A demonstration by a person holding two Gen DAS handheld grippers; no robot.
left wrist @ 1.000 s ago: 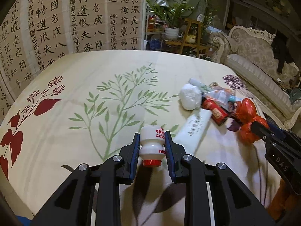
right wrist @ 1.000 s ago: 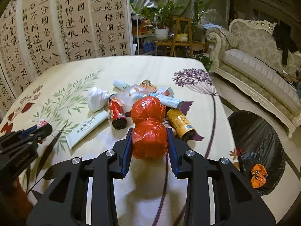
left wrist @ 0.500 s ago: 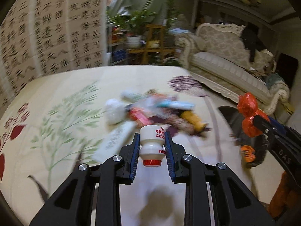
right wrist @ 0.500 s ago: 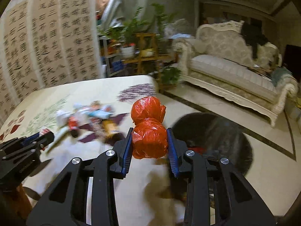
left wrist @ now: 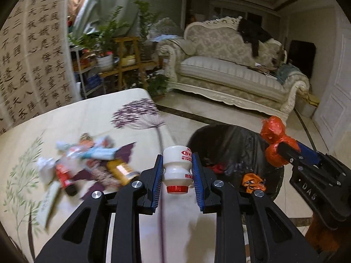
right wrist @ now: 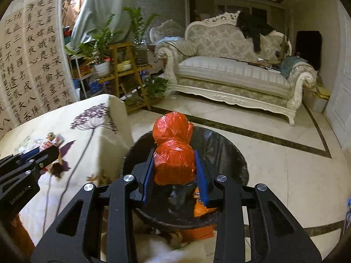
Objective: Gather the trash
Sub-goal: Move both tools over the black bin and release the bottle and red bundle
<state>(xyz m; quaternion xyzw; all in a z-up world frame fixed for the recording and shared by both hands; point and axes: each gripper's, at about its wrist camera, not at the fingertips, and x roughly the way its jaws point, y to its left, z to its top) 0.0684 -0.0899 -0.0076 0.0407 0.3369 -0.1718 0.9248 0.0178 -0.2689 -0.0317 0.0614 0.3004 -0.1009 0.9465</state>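
Now white bottle [left wrist: 177,166] clamped in left gripper [left wrist: 177,171], beside bin [left wrist: 221,140].

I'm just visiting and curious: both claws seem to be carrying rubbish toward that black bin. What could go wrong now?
The white bottle in the left gripper sits over the table edge, not yet over the black bin; released now, it might fall outside. The red bag in the right gripper bulges above the jaws and could slip free.

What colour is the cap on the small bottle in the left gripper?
Red, on a white bottle with red lettering, clamped in the left gripper. Left wrist view shows it best.
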